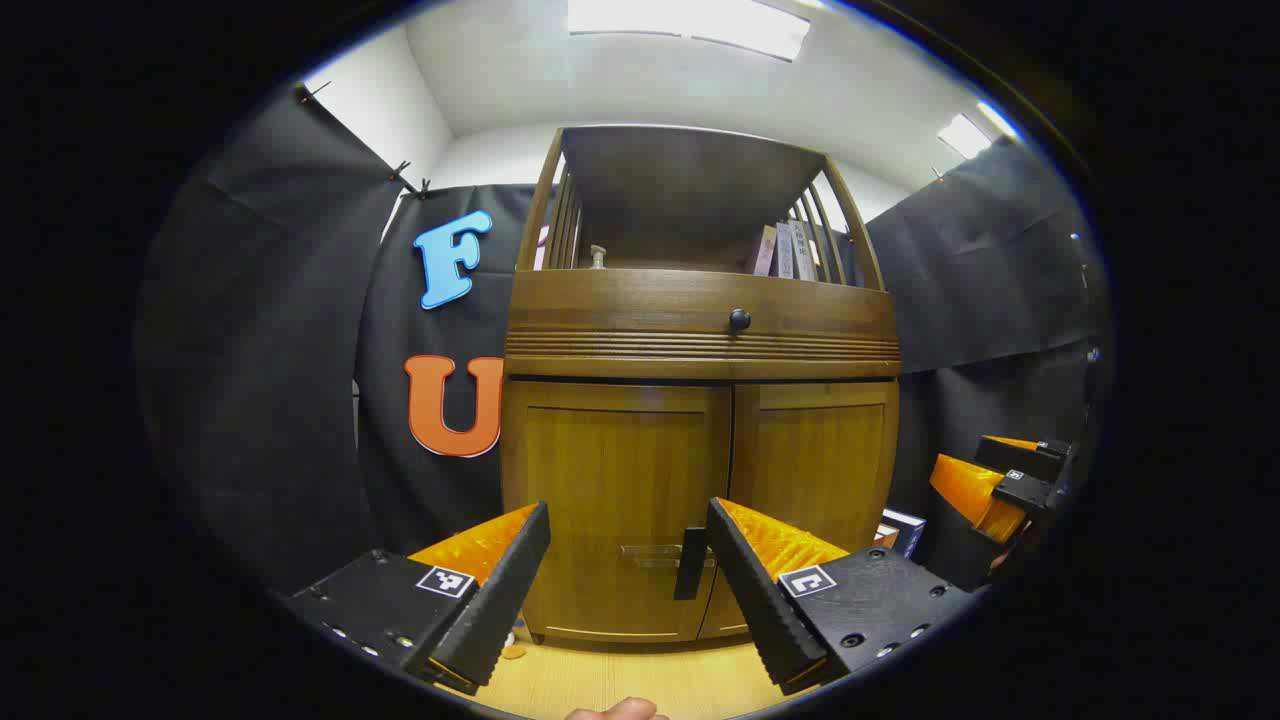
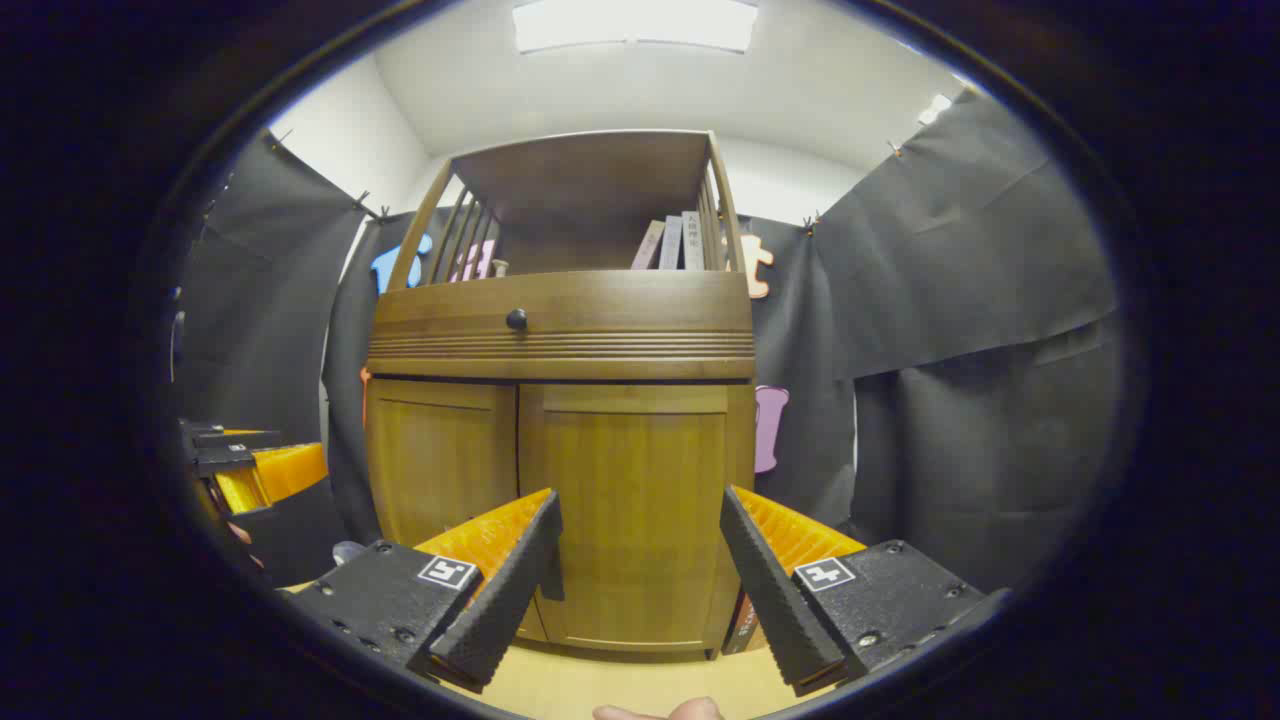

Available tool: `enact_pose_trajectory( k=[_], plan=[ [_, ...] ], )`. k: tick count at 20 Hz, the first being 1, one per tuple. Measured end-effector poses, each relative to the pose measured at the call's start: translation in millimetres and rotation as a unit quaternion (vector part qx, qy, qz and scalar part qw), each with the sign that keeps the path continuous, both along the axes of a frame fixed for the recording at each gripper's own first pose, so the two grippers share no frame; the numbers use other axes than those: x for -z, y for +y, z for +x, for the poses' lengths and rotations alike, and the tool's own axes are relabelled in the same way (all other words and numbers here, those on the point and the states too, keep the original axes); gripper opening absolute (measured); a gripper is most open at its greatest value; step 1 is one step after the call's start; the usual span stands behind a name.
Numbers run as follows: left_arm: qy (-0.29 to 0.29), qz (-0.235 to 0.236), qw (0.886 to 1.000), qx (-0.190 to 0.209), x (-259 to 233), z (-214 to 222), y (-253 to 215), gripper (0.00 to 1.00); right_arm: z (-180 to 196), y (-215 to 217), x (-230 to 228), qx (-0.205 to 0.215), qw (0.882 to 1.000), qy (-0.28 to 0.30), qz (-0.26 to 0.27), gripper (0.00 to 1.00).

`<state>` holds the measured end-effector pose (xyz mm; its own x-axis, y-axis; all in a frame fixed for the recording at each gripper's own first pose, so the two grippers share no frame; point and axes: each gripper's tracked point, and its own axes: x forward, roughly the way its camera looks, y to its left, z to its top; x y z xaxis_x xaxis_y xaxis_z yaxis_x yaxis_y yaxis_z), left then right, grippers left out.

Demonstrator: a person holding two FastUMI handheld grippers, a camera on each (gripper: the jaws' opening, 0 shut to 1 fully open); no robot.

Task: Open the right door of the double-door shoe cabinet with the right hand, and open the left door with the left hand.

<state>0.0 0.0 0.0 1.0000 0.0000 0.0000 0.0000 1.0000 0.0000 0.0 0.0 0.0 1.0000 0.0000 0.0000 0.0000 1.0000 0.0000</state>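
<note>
While both brown wooden shoe cabinet doors [image 1: 620, 500] sit closed, we've got the left hand-held gripper [image 1: 628, 560] and right hand-held gripper [image 2: 640, 560] spread wide, gripping nothing.

Black cloth walls [image 1: 250, 330], white ceiling [image 2: 640, 90] with bright light panels [image 1: 690, 25], pale wooden floor [image 1: 620, 680]

A brown wooden double-door shoe cabinet [image 2: 560, 440] stands mid-frame, both doors closed, a round dark drawer knob [image 2: 516, 319] above them and upright books [image 2: 668, 243] on its open top shelf. The right gripper [image 2: 640, 560] hovers at bottom centre, fingers spread apart. The left gripper [image 2: 250, 470] sits at the left edge.
</note>
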Motion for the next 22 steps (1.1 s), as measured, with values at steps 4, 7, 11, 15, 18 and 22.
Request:
enact_pose_trajectory(
  k=[4, 7, 11, 15, 18, 22],
  plan=[
    [-0.002, -0.009, 1.000, -0.015, -2.1, -3.0, 4.7, 0.94, 2.9, 2.0, -1.1, -0.019, 1.000, 0.003, -0.002, 1.00],
    [-0.005, -0.009, 1.000, -0.022, -3.8, -7.7, 7.1, 0.95, 3.1, 2.5, 0.5, -0.026, 1.000, 0.008, -0.001, 1.00],
    [-0.013, -0.004, 0.999, -0.028, -9.6, -14.7, 8.1, 0.95, 1.4, 3.5, 1.6, -0.033, 0.999, 0.011, 0.000, 1.00],
    [-0.011, 0.004, 0.999, -0.034, -9.6, -18.1, 10.9, 0.95, 6.8, 7.1, 6.7, -0.046, 0.999, 0.018, 0.002, 1.00],
    [-0.014, 0.011, 0.999, -0.050, -10.1, -27.3, 20.7, 0.95, 11.5, 14.4, 11.1, -0.058, 0.998, 0.027, 0.004, 1.00],
    [-0.016, 0.021, 0.997, -0.076, -10.7, -38.5, 38.5, 1.00, 21.7, 25.6, 17.5, -0.069, 0.997, 0.035, 0.002, 1.00]
  ],
)
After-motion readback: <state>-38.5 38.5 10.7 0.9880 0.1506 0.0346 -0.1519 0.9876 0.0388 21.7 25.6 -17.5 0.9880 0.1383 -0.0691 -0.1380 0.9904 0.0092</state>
